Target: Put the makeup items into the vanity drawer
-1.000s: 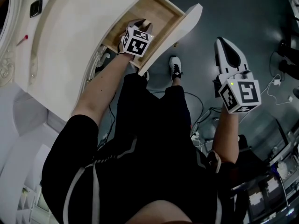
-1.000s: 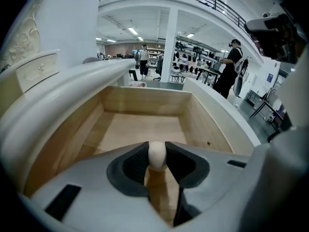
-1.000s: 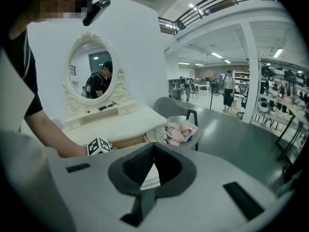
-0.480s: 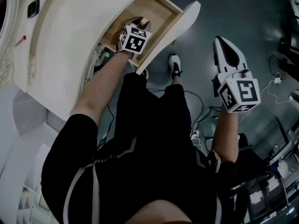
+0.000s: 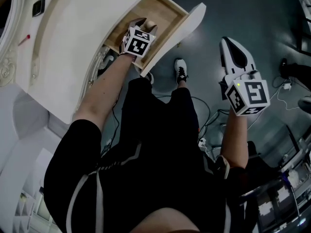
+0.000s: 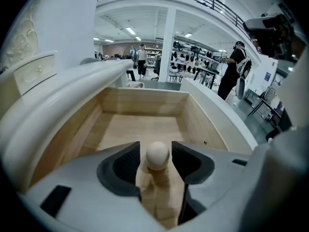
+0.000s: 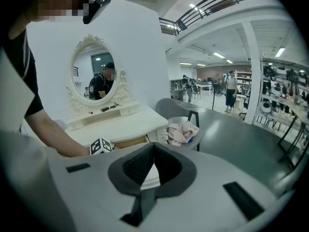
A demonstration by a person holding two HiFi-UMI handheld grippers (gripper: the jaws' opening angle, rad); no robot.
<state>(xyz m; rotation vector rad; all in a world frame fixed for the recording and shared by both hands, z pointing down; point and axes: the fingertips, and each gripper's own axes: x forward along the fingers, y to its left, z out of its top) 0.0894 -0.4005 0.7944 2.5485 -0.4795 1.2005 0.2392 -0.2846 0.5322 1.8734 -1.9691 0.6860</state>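
Observation:
The wooden vanity drawer [image 5: 167,14] stands pulled out from the white vanity [image 5: 73,38]. My left gripper [image 5: 143,24] reaches down into it. Its jaws are opening around a beige, round-topped makeup item [image 6: 157,155] that stands on the drawer floor [image 6: 140,124]. A gap shows between each pad and the item. The same item peeks out at the fingertips in the head view [image 5: 151,24]. My right gripper [image 5: 228,45] hangs over the floor to the right of the drawer, its jaws together with nothing in them [image 7: 153,146].
Small dark items [image 5: 38,7] and a red stick [image 5: 23,40] lie on the vanity top near the oval mirror [image 7: 94,74]. A grey chair holding a pink cloth [image 7: 182,132] stands beside the vanity. The person's shoe [image 5: 181,70] and cables [image 5: 286,86] are on the floor.
My left gripper has moved slightly deeper into the drawer, and the beige item now shows clear of its tips. My right gripper has drifted slightly left and stayed shut.

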